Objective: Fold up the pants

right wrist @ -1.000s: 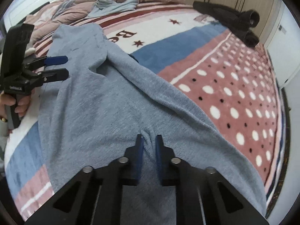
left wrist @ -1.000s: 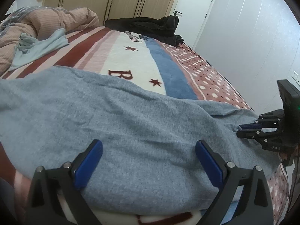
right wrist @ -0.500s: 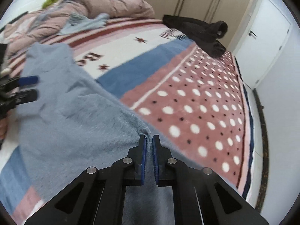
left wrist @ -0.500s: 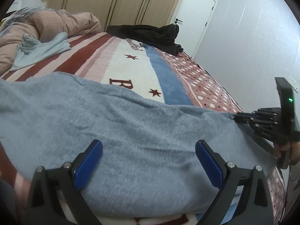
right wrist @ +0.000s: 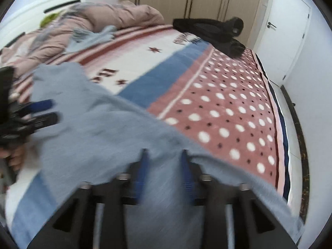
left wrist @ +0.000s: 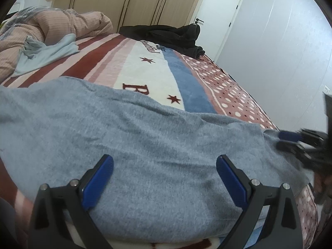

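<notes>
Grey pants [left wrist: 145, 145] lie spread across the near part of the bed, also in the right wrist view [right wrist: 99, 128]. My left gripper [left wrist: 164, 178] is open, its blue pads wide apart just above the cloth, holding nothing. It shows at the left of the right wrist view [right wrist: 44, 112]. My right gripper [right wrist: 164, 172] is blurred, its jaws parted with grey cloth lying between them. It appears at the pants' right end in the left wrist view [left wrist: 288, 140].
The bed has a striped, starred and dotted blanket [left wrist: 161, 72]. A black garment [left wrist: 166, 37] lies at its far end, a light blue garment [left wrist: 45, 51] and pink duvet [left wrist: 41, 25] at far left. Wardrobes and a white door [left wrist: 217, 14] stand behind.
My right gripper, shut on the pants' edge before, has opened and moved with motion blur. My left gripper stays open over the cloth.
</notes>
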A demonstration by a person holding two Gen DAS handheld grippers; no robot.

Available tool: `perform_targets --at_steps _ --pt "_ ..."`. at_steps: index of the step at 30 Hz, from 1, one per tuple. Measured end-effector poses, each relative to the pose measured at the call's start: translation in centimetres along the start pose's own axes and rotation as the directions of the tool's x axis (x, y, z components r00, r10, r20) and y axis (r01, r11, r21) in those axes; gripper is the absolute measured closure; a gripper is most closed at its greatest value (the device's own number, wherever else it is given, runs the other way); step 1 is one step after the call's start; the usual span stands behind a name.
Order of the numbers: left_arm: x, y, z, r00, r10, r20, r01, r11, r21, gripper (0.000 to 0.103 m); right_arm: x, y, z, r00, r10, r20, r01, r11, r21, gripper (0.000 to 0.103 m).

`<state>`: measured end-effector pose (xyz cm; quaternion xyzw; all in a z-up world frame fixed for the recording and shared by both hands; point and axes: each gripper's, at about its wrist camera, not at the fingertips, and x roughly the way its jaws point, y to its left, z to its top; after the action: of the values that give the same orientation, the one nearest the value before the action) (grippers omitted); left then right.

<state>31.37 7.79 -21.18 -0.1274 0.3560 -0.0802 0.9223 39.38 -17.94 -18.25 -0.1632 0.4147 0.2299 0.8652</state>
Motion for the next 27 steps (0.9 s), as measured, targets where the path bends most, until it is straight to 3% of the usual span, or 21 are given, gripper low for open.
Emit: perform_targets --at_steps 3,5,7,12,15,17,20,23,27 --pt "0.0 0.1 0.0 1.000 0.000 -0.002 0.000 1.000 0.000 0.005 -2.9 0.1 -2.7 0.999 0.022 0.026 -0.025 0.995 0.097 0.061" --pt "-0.1 0.2 0.0 1.000 -0.003 -0.001 0.003 1.000 -0.003 0.005 -4.8 -1.0 -5.5 0.998 0.030 0.049 -0.040 0.973 0.226 0.049" --pt "-0.1 0.2 0.0 1.000 -0.001 -0.001 0.001 1.000 -0.001 0.005 -6.7 -2.3 -8.6 0.997 0.025 0.069 -0.048 0.935 0.351 0.044" --pt "-0.1 0.2 -0.1 1.000 0.005 -0.006 -0.005 1.000 0.004 0.005 -10.8 -4.9 -16.6 0.993 -0.056 0.103 -0.014 0.817 0.576 0.034" --pt "0.0 0.2 -0.1 1.000 0.007 -0.007 -0.007 1.000 0.006 0.004 -11.5 -7.5 -20.3 0.991 -0.101 0.091 0.007 0.706 0.708 0.033" --pt "0.0 0.1 -0.1 1.000 0.006 -0.007 -0.006 1.000 0.004 0.004 -11.5 -9.1 -21.8 0.986 -0.147 0.080 0.035 0.648 0.761 0.033" --pt "-0.1 0.2 -0.1 1.000 0.005 -0.007 -0.005 1.000 0.004 0.004 -11.3 -11.7 -23.5 0.971 -0.171 0.165 -0.043 0.558 0.829 0.033" --pt "0.0 0.1 -0.1 1.000 0.006 -0.007 -0.006 1.000 0.005 0.004 -11.1 -14.0 -23.7 0.966 -0.192 0.172 -0.062 0.473 0.879 0.033" --pt "0.0 0.1 -0.1 1.000 0.006 -0.007 -0.006 1.000 0.004 0.004 -10.3 -15.7 -23.3 0.959 -0.266 0.098 0.025 0.425 0.905 0.033"
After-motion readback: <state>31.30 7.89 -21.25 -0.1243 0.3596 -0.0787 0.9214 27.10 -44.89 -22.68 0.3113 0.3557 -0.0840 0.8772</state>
